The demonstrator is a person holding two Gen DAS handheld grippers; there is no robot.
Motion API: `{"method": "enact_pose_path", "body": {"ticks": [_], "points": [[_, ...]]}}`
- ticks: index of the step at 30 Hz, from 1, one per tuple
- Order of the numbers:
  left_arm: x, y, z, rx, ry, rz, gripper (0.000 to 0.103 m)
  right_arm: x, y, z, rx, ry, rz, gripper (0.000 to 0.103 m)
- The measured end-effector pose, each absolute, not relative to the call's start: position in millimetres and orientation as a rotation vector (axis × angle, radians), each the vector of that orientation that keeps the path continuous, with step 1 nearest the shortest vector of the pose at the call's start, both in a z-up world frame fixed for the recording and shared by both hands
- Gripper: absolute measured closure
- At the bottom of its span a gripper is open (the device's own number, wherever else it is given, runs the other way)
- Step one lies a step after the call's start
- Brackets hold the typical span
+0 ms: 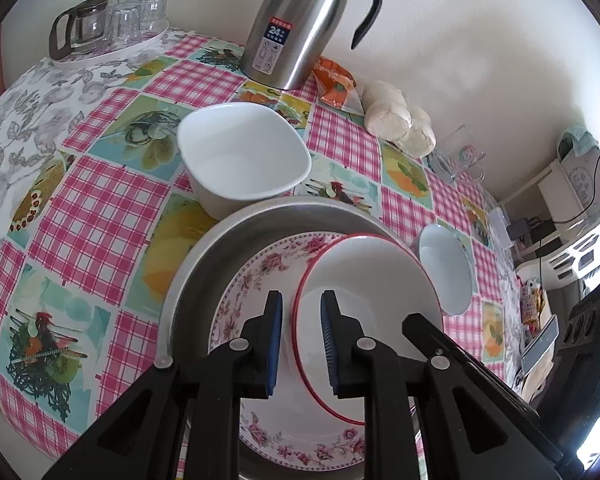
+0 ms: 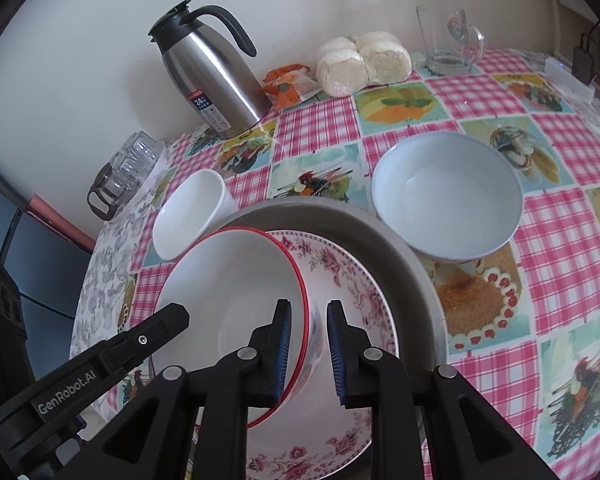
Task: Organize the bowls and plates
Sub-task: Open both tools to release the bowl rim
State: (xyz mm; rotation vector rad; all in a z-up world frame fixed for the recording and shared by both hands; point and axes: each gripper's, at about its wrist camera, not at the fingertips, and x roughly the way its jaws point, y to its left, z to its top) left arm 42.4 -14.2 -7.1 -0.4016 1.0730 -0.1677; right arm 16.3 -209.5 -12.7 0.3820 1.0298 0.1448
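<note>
Here, in the left wrist view, the left hand-held gripper [image 1: 300,344] stands spread, its two pads straddling the near rim of the red-rimmed bowl [image 1: 364,280] with a gap on each side; I judge it has not pinched. That bowl sits tilted inside the floral plate [image 1: 260,276], which lies in the metal basin [image 1: 220,248] on the desk [image 1: 100,200]. A white square bowl [image 1: 240,152] stands just behind the basin, and a pale blue bowl [image 1: 446,268] lies beside it to the right.

In the right wrist view, the right hand-held gripper [image 2: 307,348] is likewise spread, astride the opposite rim of the red-rimmed bowl [image 2: 228,304], one pad inside and one outside over the floral plate [image 2: 340,280]. The pale blue bowl [image 2: 446,196] sits just beyond the basin [image 2: 400,248].

The step in hand looks like nesting or settling this bowl in the stack. Whether it is being set down or picked up, I cannot tell.
</note>
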Motion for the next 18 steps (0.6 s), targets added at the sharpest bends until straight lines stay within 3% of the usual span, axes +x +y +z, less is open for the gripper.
{"method": "enact_pose_path", "body": {"ticks": [8, 9, 12, 18], "points": [[36.3, -1.3, 4.6, -0.434, 1.025, -0.138, 0.083, 13.0, -215.0, 5.0, 0.365, 0.977, 0.138, 0.082], [35.8, -0.3, 6.0, -0.438, 1.021, -0.135, 0.081, 12.5, -215.2, 6.6, 0.364, 0.972, 0.137, 0.082], [34.4, 1.6, 8.9, -0.438, 1.012, -0.119, 0.056, 11.8, -215.5, 8.7, 0.347, 0.966, 0.128, 0.082], [34.4, 4.4, 8.3, -0.412, 1.020, -0.061, 0.043, 12.8, -215.5, 5.4, 0.319, 0.982, 0.097, 0.064]]}}
